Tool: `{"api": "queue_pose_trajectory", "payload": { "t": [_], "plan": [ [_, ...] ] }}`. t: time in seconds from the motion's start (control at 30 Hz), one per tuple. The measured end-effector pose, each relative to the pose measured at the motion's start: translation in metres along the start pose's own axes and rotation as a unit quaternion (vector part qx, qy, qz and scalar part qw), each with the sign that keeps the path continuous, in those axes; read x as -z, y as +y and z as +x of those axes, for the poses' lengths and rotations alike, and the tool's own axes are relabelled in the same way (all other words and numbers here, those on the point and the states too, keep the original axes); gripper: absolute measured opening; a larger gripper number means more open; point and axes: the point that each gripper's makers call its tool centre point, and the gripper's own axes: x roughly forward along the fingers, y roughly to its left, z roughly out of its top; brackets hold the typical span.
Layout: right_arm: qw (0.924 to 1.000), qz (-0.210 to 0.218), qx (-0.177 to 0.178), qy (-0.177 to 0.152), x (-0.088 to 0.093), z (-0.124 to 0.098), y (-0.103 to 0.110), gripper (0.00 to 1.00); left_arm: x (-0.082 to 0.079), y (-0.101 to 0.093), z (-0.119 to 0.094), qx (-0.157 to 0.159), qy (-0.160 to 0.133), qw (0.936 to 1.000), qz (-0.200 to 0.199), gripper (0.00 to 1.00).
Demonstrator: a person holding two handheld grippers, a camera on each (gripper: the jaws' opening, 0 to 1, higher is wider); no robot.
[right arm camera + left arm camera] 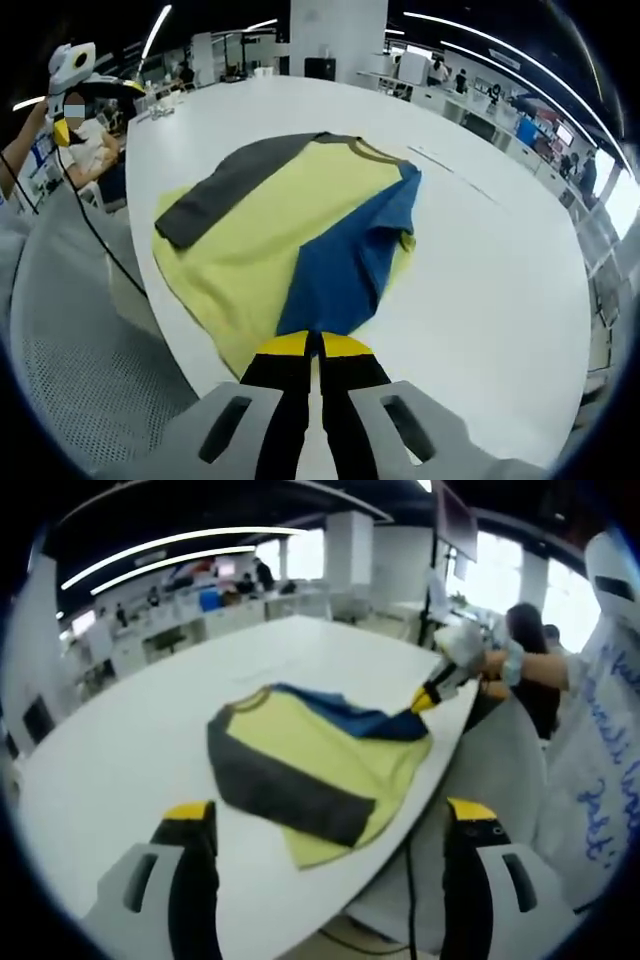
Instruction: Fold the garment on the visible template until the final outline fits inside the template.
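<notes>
So, the big white table is seen w/ the garment laid near its edge, a yellow shirt w/ a grey sleeve and a blue sleeve, the blue one already thrown over the body. No template outline can be made out under it. The right gripper is shut on the end of the blue sleeve, jaws pressed together, and the same gripper is seen in the left gripper view at the far corner of the cloth. The shirt's long axis runs away from those jaws toward the collar, so prob a pull along that line is called for. The left gripper is held wide open, well apart from the hem, nothing gripped. Mesh chairs and other ppl are seen beyond the edge; nothing is in the way.
</notes>
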Motion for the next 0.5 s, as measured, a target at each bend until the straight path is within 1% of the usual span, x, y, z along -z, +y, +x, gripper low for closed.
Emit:
{"api": "queue_pose_trajectory", "payload": {
  "t": [0.3, 0.5],
  "plan": [
    [0.9997, 0.011, 0.023, -0.001, 0.008, -0.013, -0.028, 0.03, -0.004, -0.005, 0.0, -0.001, 0.007, 1.0, -0.004, 0.89],
    [0.9984, 0.018, 0.054, -0.003, 0.012, -0.027, -0.058, 0.03, -0.007, -0.008, 0.003, -0.002, 0.011, 0.9999, -0.004, 0.89]
  ]
}}
